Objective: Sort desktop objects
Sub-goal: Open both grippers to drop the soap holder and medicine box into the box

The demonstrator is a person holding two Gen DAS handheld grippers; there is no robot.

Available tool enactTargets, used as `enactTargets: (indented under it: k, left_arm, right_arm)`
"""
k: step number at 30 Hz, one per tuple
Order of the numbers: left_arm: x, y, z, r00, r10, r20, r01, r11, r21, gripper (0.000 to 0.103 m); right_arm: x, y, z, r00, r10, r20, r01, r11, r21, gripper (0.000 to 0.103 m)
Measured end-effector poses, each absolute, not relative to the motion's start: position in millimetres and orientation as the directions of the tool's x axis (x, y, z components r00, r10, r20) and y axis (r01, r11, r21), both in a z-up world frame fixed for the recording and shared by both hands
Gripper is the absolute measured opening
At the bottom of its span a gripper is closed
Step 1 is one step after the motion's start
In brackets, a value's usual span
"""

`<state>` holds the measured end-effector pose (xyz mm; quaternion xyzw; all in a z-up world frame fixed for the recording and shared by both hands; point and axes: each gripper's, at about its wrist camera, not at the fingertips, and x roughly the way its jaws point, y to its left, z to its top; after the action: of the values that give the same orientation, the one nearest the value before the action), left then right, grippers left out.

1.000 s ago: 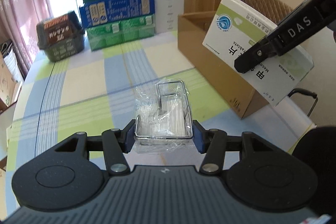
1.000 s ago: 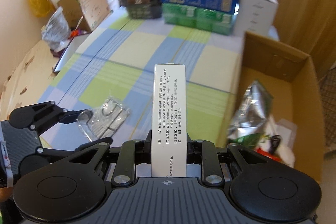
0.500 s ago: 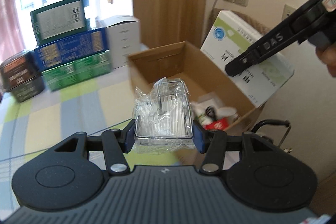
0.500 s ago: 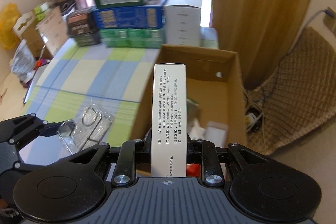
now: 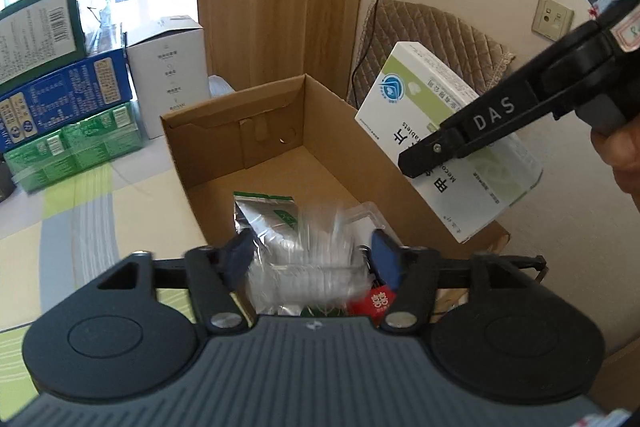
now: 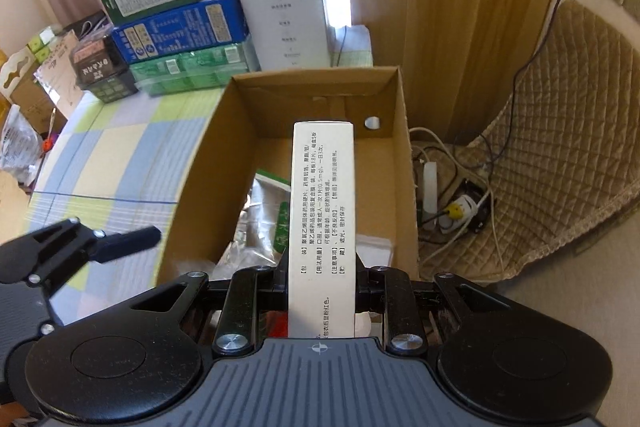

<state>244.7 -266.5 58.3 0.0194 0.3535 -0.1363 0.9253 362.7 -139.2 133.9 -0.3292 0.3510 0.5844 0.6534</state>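
Note:
My left gripper (image 5: 312, 259) is open above the open cardboard box (image 5: 240, 131). A clear plastic packet (image 5: 308, 267) with a metal clip inside is blurred between its spread fingers, loose and dropping toward the box. My right gripper (image 6: 322, 281) is shut on a white medicine box (image 6: 322, 211), held upright over the cardboard box (image 6: 316, 83). The medicine box also shows in the left wrist view (image 5: 444, 151), at the box's right side. A silver foil pouch (image 5: 266, 219) and a red item (image 5: 378, 301) lie in the box.
Stacked green, blue and white cartons (image 6: 180, 23) stand at the table's far end on the checked tablecloth (image 6: 120, 155). A quilted chair (image 6: 560, 131) and a power strip with cables (image 6: 460, 211) sit on the floor right of the box.
Both grippers have moved right from the table to above the cardboard box. The left gripper has opened and the plastic packet has come loose between its fingers. The right still holds the medicine box.

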Motion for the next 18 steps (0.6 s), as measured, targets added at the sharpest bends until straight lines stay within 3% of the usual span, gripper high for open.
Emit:
enactTargets:
  k: [6, 9, 12, 14, 18]
  left_arm:
    - [238.2, -253.4, 55.4, 0.725, -0.209, -0.656, 0.251, 0.968, -0.031, 0.063]
    - [233.0, -246.4, 55.5, 0.729, -0.194, -0.656, 0.238, 0.971, -0.023, 0.068]
    - [227.8, -240.4, 55.3, 0.736, -0.182, -0.652, 0.223, 0.975, -0.020, 0.073]
    - [224.0, -236.8, 54.9, 0.738, -0.177, -0.651, 0.212, 0.977, -0.025, 0.079]
    - [215.8, -230.1, 55.4, 0.737, -0.164, -0.656, 0.171, 0.984, -0.054, 0.083]
  right_arm:
    - [360.7, -132.0, 118.5, 0.048, 0.510, -0.859, -0.996, 0.095, 0.000, 0.022]
    - [360.3, -128.2, 113.3, 0.028, 0.511, -0.859, -0.994, 0.102, 0.028, 0.022]
    - [360.9, -129.4, 114.7, 0.004, 0.530, -0.848, -0.991, 0.113, 0.066, 0.036]
    - [358.5, -134.5, 118.8, 0.019, 0.545, -0.838, -0.992, 0.112, 0.051, 0.052]
    - [354.0, -148.8, 127.0, 0.032, 0.565, -0.825, -0.993, 0.109, 0.036, 0.060]
